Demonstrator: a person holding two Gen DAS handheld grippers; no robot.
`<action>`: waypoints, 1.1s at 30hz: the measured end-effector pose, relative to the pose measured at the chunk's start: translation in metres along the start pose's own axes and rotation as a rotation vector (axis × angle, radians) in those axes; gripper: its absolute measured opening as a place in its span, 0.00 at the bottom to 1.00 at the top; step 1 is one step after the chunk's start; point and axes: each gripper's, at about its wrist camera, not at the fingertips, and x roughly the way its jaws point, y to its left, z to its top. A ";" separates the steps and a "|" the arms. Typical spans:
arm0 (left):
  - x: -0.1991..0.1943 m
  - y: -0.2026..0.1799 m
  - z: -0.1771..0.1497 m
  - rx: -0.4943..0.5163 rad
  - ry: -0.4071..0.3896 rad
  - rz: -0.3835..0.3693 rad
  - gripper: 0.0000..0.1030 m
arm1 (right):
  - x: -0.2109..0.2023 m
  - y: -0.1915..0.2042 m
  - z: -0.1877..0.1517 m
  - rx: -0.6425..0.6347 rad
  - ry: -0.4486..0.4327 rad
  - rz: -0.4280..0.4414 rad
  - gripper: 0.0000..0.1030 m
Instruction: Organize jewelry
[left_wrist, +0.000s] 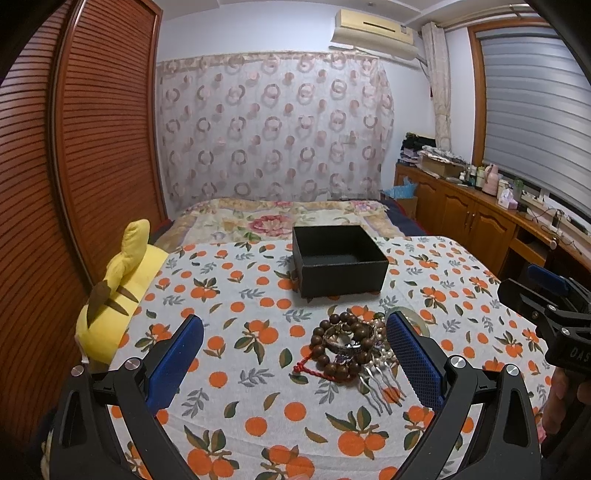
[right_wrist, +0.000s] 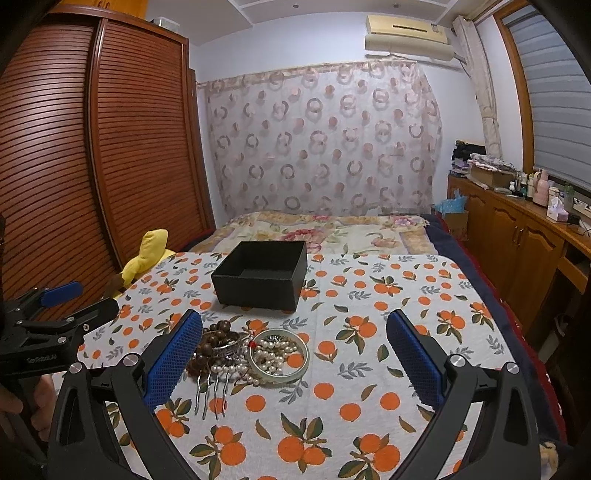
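While both tools are hovering above the orange-print cloth (left_wrist: 258, 398), the yellow plush toy (left_wrist: 122, 291) is lying at its left edge. Next, the left gripper (left_wrist: 295, 354) is holding its jaws wide apart, gripping nothing. Ahead of it, the jewelry pile (left_wrist: 354, 343) of wooden beads, pearls and a hair comb (right_wrist: 212, 387) is resting near the empty black box (left_wrist: 338, 258). Rightmost, the right gripper (right_wrist: 295, 354) is likewise spreading its jaws, the glass bangle (right_wrist: 279, 356) lying between them.

Black gripper (left_wrist: 295, 354) frame, blue textured pads, silver screws.
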 end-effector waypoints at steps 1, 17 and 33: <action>0.000 0.002 -0.001 -0.001 0.001 0.000 0.93 | 0.001 -0.001 -0.001 0.000 0.005 0.003 0.98; 0.031 0.007 -0.020 0.001 0.100 -0.133 0.93 | 0.024 -0.010 -0.017 -0.031 0.093 0.047 0.82; 0.080 -0.030 -0.021 0.048 0.223 -0.305 0.46 | 0.051 -0.013 -0.038 -0.058 0.207 0.105 0.58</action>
